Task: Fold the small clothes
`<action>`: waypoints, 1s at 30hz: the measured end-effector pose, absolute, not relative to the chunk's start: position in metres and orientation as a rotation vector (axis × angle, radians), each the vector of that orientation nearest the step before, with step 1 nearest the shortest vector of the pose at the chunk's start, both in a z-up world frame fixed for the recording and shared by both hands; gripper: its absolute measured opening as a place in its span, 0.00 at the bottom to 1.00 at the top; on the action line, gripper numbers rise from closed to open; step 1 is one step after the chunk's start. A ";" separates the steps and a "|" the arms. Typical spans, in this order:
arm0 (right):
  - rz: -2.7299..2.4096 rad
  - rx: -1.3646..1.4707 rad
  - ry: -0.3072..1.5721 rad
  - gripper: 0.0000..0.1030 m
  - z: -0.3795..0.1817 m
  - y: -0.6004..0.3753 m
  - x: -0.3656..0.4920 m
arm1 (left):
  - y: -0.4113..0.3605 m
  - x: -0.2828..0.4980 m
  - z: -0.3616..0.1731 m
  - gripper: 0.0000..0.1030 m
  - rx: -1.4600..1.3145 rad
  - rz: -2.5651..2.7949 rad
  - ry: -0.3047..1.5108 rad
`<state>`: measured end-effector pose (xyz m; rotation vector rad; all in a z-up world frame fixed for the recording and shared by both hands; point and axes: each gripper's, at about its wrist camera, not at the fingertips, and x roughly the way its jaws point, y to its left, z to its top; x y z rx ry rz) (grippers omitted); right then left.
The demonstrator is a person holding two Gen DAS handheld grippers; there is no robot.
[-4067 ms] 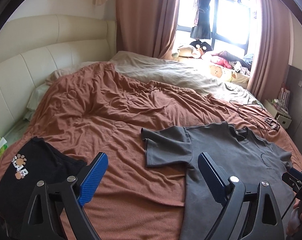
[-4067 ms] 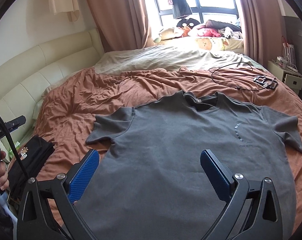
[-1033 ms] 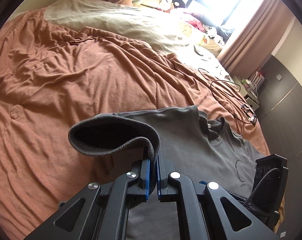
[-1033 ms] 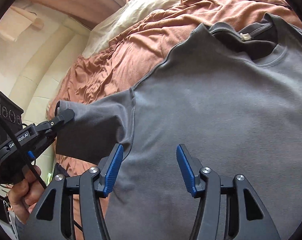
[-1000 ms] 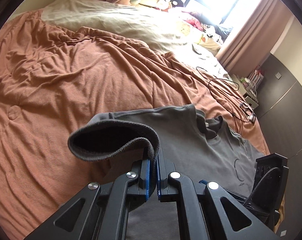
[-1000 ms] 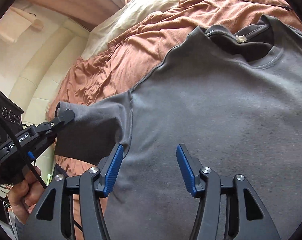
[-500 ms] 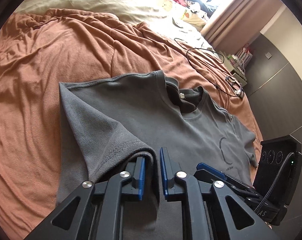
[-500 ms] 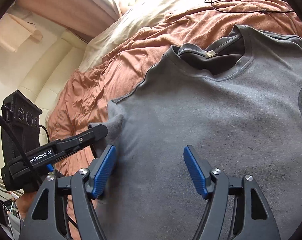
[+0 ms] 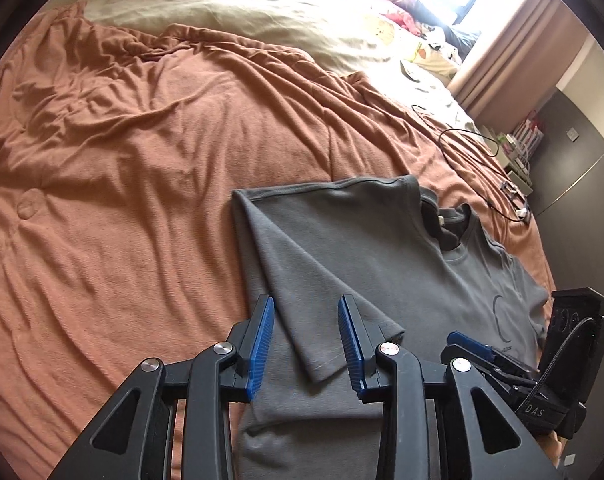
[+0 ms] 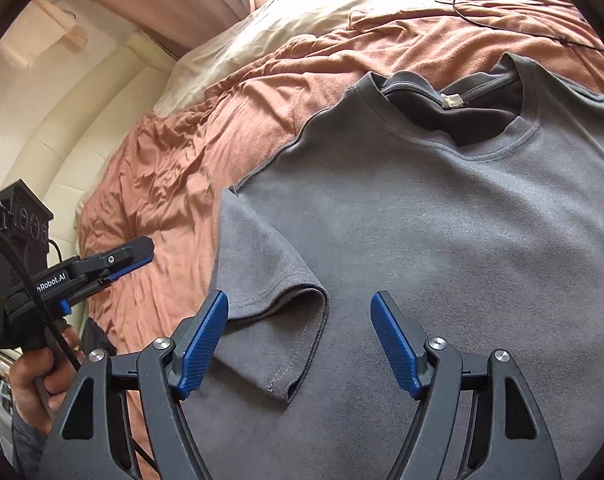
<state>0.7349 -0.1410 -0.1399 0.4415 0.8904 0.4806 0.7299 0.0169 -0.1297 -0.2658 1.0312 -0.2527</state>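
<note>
Grey T-shirt point(image 9: 382, 248) runs near-to-far, its sleeve point(image 9: 322, 300) folded inward — left gripper point(image 9: 306, 340) opening above it, empty; right gripper point(image 10: 302, 344) spread, empty.

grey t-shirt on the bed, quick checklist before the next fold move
1. Near sleeve of the grey cotton t-shirt folded onto the body: ok.
2. Left gripper off the sleeve: ok, jaws opening, pads clear of the cloth.
3. Right gripper open and empty: ok.
4. Sleeve lying flat: not ok, its hem curls up.
5. Far sleeve folded: cannot tell, out of view.
6. Black cable on the rust-brown blanket clear of the shirt: ok.
</note>
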 end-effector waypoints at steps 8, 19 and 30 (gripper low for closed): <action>0.504 0.180 0.861 0.70 -0.123 -0.086 0.736 | 0.035 0.727 -0.161 0.34 -0.232 -0.234 1.112; 0.599 0.075 0.908 0.49 -0.141 -0.027 0.755 | 0.069 0.723 -0.186 0.34 -0.212 -0.197 1.161; 0.558 0.010 0.951 0.02 -0.156 0.003 0.782 | 0.088 0.727 -0.197 0.34 -0.232 -0.188 1.153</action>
